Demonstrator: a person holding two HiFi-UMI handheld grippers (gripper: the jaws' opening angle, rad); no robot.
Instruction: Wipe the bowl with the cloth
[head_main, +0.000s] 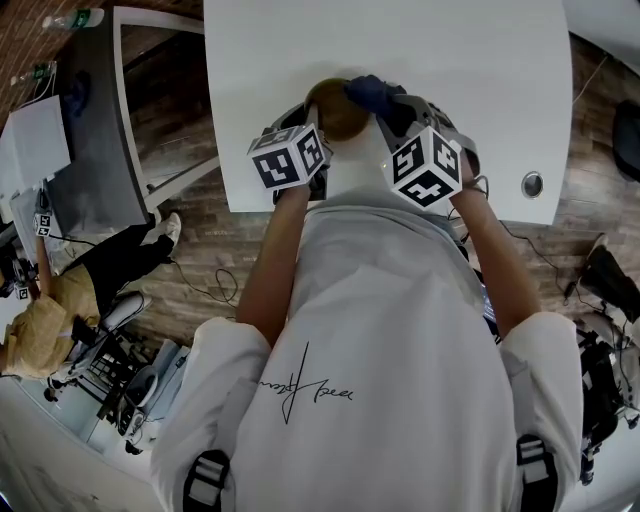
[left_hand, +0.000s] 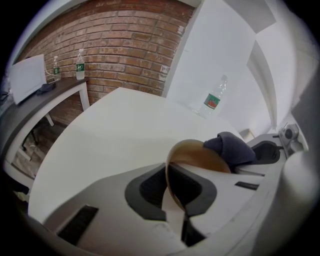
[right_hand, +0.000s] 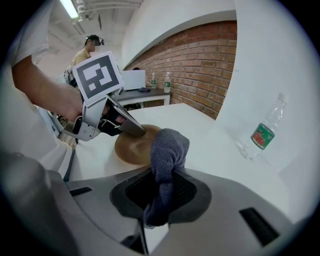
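Bowl (head_main: 335, 112) pinched by its thin rim in left gripper (left_hand: 175, 192), jaws clenched on it. Held low over table (head_main: 450, 60), at 12 o'clock from the person's chest in the head view, tipped so the hollow faces right gripper (right_hand: 161, 197). Right gripper clenched on cloth (right_hand: 169, 150), with the wad standing out past the tips at 1 o'clock of bowl. Touching the rim or just short of it: hard to tell.

Likely troubles from here:
- Could pivot or slide out of the narrow pinch, since a smooth, thin rim gives the pads little to bite on when pressed off-centre.
- Could drag the cloth out of the jaws, being gripped only by a tail, with the bulk free to catch on the rim.
- Could knock the hard bowl against the hard table if pushed downward.

Bowl: brown, smooth, round, shallow, thin-walled. Cloth: dark blue-grey, nubbly terry, soft, bunched to a rounded knob. Table: white, flat, slick. Bottle (right_hand: 262, 132): clear plastic, green label, at 2 o'clock, well apart.
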